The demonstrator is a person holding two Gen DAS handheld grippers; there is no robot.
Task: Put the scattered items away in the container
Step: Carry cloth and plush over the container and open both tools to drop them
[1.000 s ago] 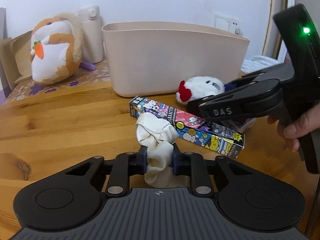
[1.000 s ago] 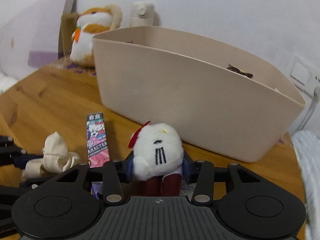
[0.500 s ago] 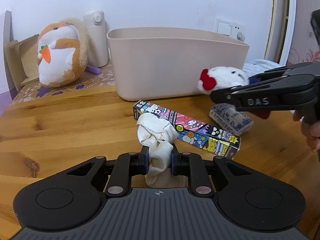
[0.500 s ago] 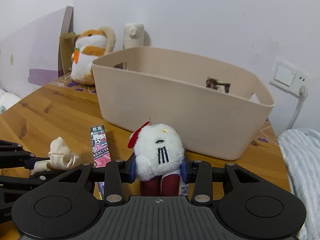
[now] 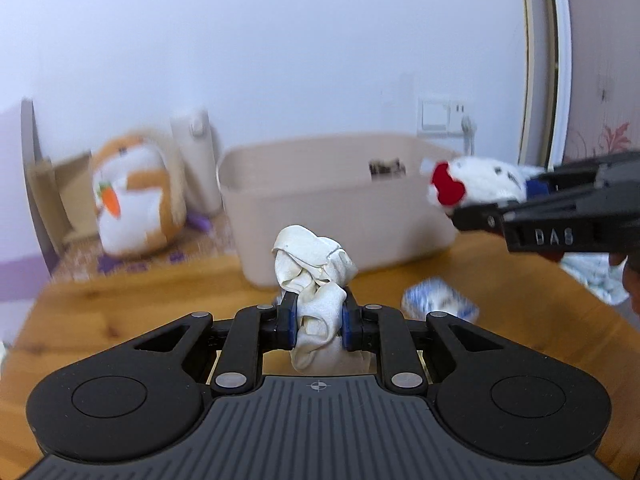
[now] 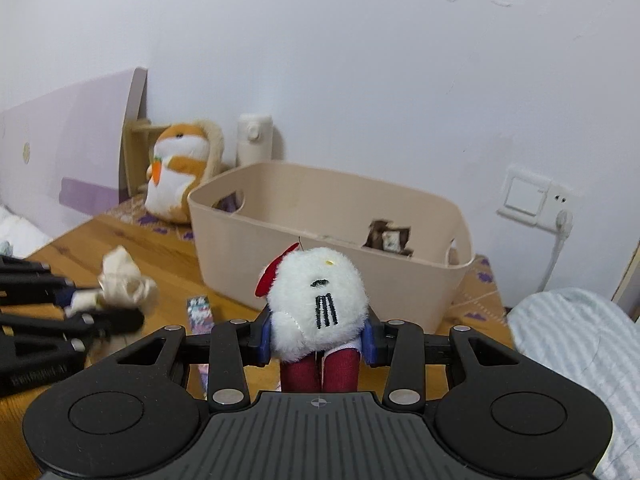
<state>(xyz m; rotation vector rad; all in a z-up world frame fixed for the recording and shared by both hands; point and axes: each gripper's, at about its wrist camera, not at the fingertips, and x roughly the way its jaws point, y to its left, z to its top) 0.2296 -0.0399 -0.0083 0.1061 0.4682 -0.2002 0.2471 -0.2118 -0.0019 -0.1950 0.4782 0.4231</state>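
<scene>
Both loads lifted off table since a second ago: my left gripper (image 5: 318, 322) pinching cloth (image 5: 314, 268), right gripper (image 6: 318, 338) pinching plush (image 6: 318, 300), now level with bin (image 6: 320, 276) rim; drop comes next.

Your left gripper (image 5: 319, 322) is raised off the table, pinching a cloth (image 5: 314, 276). Your right gripper (image 6: 317, 338), raised to its right, is clamped on a plush (image 6: 316, 300).
</scene>
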